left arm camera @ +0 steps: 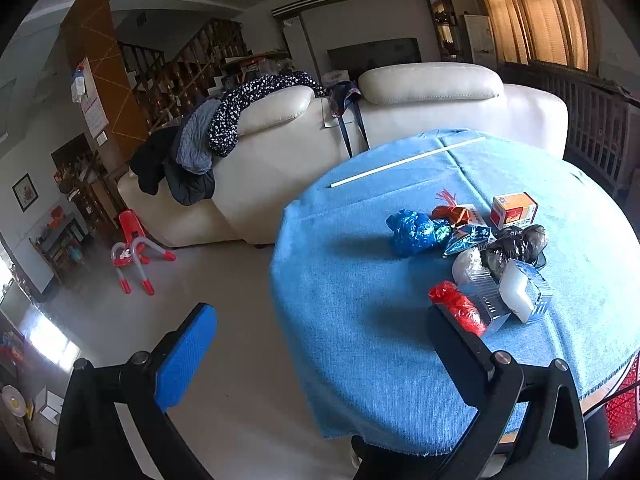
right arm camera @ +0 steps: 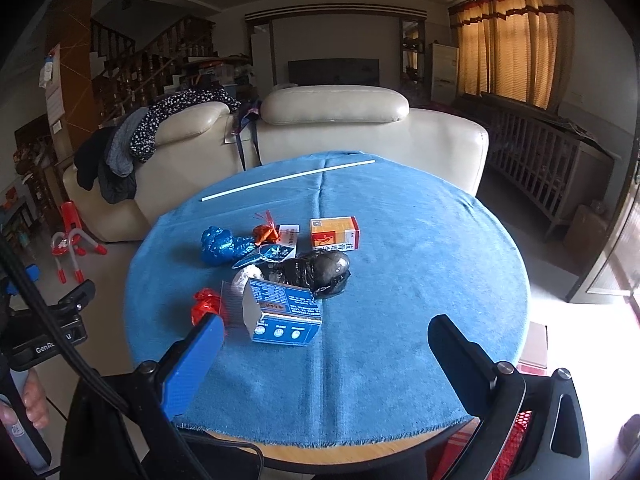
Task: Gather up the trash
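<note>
A pile of trash lies on a round table with a blue cloth (right arm camera: 400,280): a blue and white carton (right arm camera: 282,312), a black bag (right arm camera: 320,270), a red wrapper (right arm camera: 206,304), a blue foil wrapper (right arm camera: 218,246), an orange wrapper (right arm camera: 265,233) and an orange box (right arm camera: 334,233). My right gripper (right arm camera: 326,340) is open and empty above the table's near edge, just short of the carton. My left gripper (left arm camera: 320,328) is open and empty at the table's left edge, with the red wrapper (left arm camera: 456,306), the carton (left arm camera: 516,296) and the blue foil wrapper (left arm camera: 414,232) ahead to the right.
A long white stick (right arm camera: 288,179) lies at the far side of the table. A cream sofa (right arm camera: 332,120) with clothes draped on it stands behind. A red basket (right arm camera: 516,440) sits beside the table at lower right. A red child's chair (left arm camera: 134,248) stands on the floor at left.
</note>
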Tool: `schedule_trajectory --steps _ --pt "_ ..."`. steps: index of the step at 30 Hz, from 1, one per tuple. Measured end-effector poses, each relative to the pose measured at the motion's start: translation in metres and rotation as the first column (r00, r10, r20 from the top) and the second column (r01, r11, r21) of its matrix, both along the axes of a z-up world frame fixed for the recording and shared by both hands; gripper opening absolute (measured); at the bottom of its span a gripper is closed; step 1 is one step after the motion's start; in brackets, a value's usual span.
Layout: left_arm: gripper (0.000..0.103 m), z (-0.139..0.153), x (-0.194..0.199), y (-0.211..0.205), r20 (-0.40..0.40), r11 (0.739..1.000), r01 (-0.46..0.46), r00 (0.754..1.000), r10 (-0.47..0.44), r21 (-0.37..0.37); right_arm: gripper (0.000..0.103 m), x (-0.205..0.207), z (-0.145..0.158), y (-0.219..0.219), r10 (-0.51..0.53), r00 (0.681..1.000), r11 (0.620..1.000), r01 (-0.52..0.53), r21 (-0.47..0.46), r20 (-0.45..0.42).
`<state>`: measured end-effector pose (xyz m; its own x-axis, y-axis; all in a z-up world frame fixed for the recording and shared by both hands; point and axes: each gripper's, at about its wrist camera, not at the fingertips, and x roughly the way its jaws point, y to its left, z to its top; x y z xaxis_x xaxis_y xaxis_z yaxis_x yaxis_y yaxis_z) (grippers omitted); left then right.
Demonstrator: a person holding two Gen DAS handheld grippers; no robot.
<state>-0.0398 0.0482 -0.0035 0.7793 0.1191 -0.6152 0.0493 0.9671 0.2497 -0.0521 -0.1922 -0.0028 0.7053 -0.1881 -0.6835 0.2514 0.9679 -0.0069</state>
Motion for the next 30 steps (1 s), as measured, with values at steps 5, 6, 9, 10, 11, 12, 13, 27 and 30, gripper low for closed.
schedule_trajectory --steps 5,6,9,10,11,12,13,27,30 --pt "0.103 0.001 -0.003 -0.001 0.004 1.000 0.005 1.000 -0.005 0.003 0.103 -0.006 0.003 -0.001 -0.007 0.999 1.000 0.008 0.002 -0.032" --pt "0.103 0.002 -0.003 -0.002 0.005 1.000 0.006 1.000 -0.006 0.004 0.103 -0.007 0.003 -0.001 -0.008 0.999 1.000 0.008 -0.001 -0.037" --pt "0.103 0.002 -0.005 -0.003 0.006 1.000 0.011 1.000 -0.011 0.009 0.103 -0.010 0.004 -0.003 -0.012 0.999 1.000 0.012 0.004 -0.030" --pt "0.103 0.002 -0.006 -0.004 0.007 1.000 0.012 1.000 -0.012 0.011 0.103 -0.011 0.005 -0.004 -0.014 0.999 1.000 0.014 0.006 -0.029" --pt "0.103 0.002 -0.006 -0.004 0.006 1.000 0.013 1.000 -0.013 0.013 0.103 -0.011 0.005 -0.004 -0.015 0.999 1.000 0.015 0.012 -0.030" --pt "0.103 0.002 -0.006 -0.005 0.004 1.000 0.015 1.000 -0.015 0.015 0.103 -0.011 0.006 -0.005 -0.017 0.999 1.000 0.018 0.024 -0.032" --pt "0.103 0.002 -0.006 -0.006 0.002 1.000 0.017 1.000 -0.017 0.017 0.103 -0.011 0.006 -0.005 -0.018 0.999 1.000 0.019 0.025 -0.033" --pt "0.103 0.002 -0.009 -0.012 -0.006 0.999 0.032 0.999 -0.032 0.041 0.103 -0.011 0.009 -0.011 -0.033 0.999 0.999 0.034 0.042 -0.017" --pt "0.103 0.002 -0.008 -0.011 -0.009 0.999 0.034 0.999 -0.034 0.038 0.103 -0.009 0.010 -0.011 -0.034 0.999 0.998 0.034 0.044 -0.016"
